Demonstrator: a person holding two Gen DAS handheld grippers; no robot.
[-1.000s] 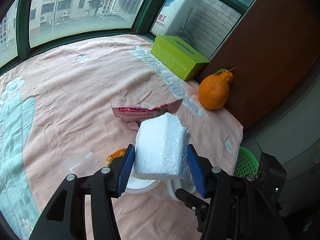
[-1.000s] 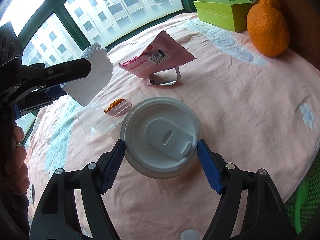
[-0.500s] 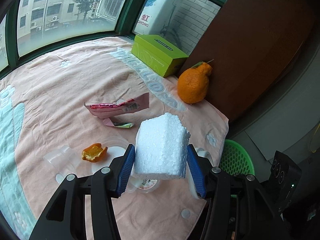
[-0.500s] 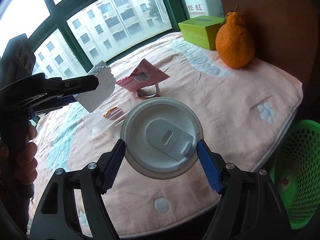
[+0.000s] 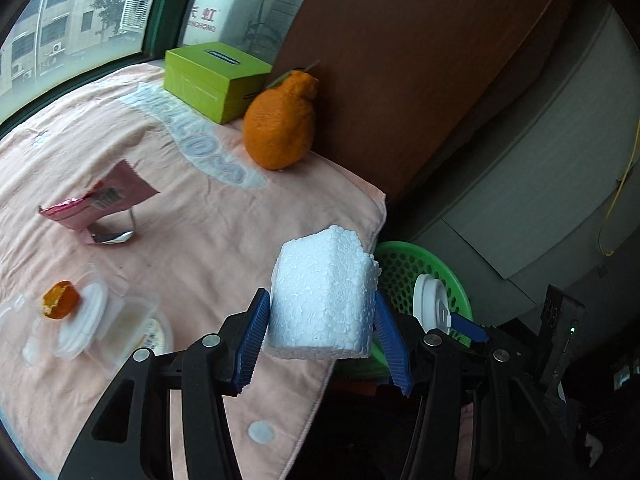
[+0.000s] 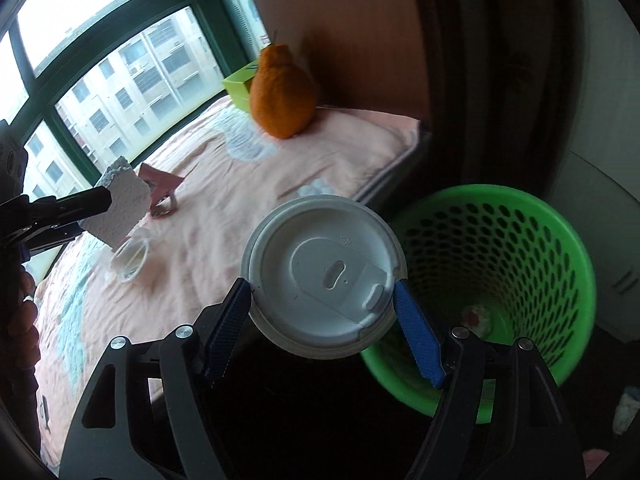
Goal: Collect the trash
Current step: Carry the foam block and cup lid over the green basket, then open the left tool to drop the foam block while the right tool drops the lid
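Note:
My left gripper (image 5: 322, 336) is shut on a white foam block (image 5: 324, 296), held above the front edge of the pink blanket (image 5: 192, 216). The right gripper (image 6: 324, 308) is shut on a white lidded cup (image 6: 324, 276), hanging just off the blanket's edge beside the green mesh basket (image 6: 516, 256). In the left wrist view the cup (image 5: 430, 302) hangs over the basket (image 5: 404, 264). Left on the blanket are a pink wrapper (image 5: 96, 200), an orange peel (image 5: 60, 304) and clear plastic containers (image 5: 116, 324). The basket has a scrap at its bottom (image 6: 476, 316).
A large orange fruit (image 5: 280, 124) and a green tissue box (image 5: 216, 80) stand at the blanket's far corner against a brown panel (image 5: 400, 60). Windows run behind. A person's hand (image 6: 24, 320) holds the left gripper's handle. Grey cabinets (image 5: 540, 180) stand right of the basket.
Both grippers swung right, from over the middle of the blanket to its edge, with their loads. The green basket has come into full view under the cup.

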